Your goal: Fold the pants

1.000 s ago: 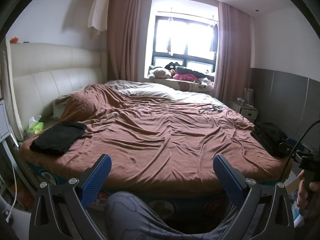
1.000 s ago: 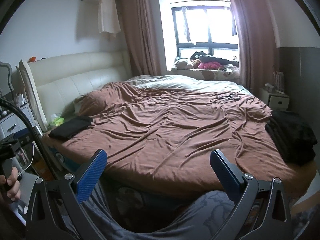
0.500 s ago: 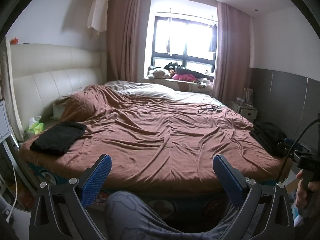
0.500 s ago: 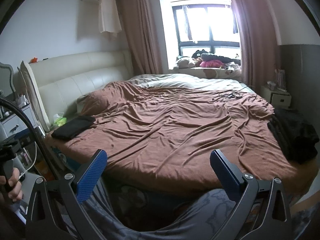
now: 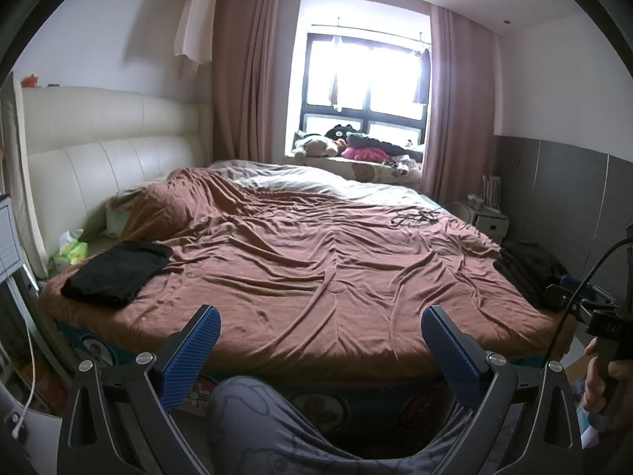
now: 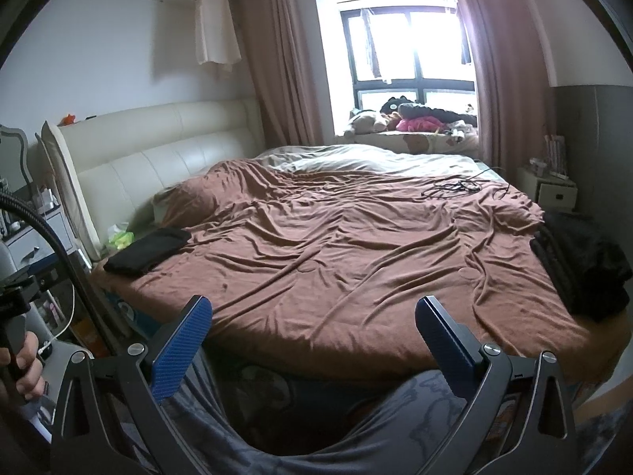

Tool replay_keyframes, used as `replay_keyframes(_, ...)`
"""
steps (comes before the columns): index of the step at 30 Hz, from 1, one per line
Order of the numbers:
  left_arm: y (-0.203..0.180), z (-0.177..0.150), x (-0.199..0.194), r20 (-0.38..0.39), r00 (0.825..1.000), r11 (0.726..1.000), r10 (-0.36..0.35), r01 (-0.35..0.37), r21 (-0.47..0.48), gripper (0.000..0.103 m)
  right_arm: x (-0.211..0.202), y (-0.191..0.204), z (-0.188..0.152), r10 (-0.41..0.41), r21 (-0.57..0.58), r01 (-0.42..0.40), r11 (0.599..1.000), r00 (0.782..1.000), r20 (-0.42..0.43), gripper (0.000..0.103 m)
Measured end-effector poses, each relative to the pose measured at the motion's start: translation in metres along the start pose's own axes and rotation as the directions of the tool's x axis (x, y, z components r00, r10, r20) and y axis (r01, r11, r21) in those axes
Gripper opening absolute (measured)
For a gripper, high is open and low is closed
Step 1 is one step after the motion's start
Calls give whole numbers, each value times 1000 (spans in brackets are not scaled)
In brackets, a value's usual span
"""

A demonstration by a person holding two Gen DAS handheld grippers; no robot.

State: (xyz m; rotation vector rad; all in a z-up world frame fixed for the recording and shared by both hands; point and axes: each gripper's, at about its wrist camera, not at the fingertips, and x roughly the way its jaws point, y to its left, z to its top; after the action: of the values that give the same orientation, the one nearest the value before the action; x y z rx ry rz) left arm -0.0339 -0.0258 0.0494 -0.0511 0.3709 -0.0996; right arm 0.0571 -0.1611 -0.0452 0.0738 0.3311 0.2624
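Two grippers, both held low at the near edge of the bed [image 5: 316, 316]; left gripper [image 5: 320, 350] with blue-padded fingers [image 5: 190, 352] spread wide apart, nothing between them; right gripper [image 6: 312, 346] likewise spread wide, holding nothing.

One brown cover [image 6: 336, 245], wrinkled, spread over most of the bed; pale bedding at the far side under the window [image 5: 364, 79].

One folded black garment [image 5: 118, 273], flat on the near left corner of the cover, just beside a green tissue pack [image 5: 73, 251]; whether it is pants cannot be told.

One loose heap of dark clothing [image 6: 581, 261], on the right edge of the bed, well apart from the folded piece; likely holds the pants, though the kind of garment is not clear.

One tangle of black cable [image 6: 455, 188], far right on the cover.

One cream padded headboard [image 5: 99, 158], left side.

Several soft toys and clothes on the window sill [image 5: 356, 146].

One white bedside cabinet [image 6: 548, 188], far right.

Person's legs in grey patterned trousers [image 5: 257, 427], below both grippers; a hand [image 5: 601, 376] on the other gripper's handle at the right rim of the left view.
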Motion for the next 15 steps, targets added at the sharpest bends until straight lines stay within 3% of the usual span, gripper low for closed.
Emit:
replay_keyframes(8,0,1,-1,3,1000,1000,-1,1,3,102,1,1,0,-7,-5,7,1000,1000,-2,103)
replay_keyframes(15,2,5,20,-6,1000,1000,2,-2,1,102,6,-1,1,-19,-9,19,1000,1000,-4,103)
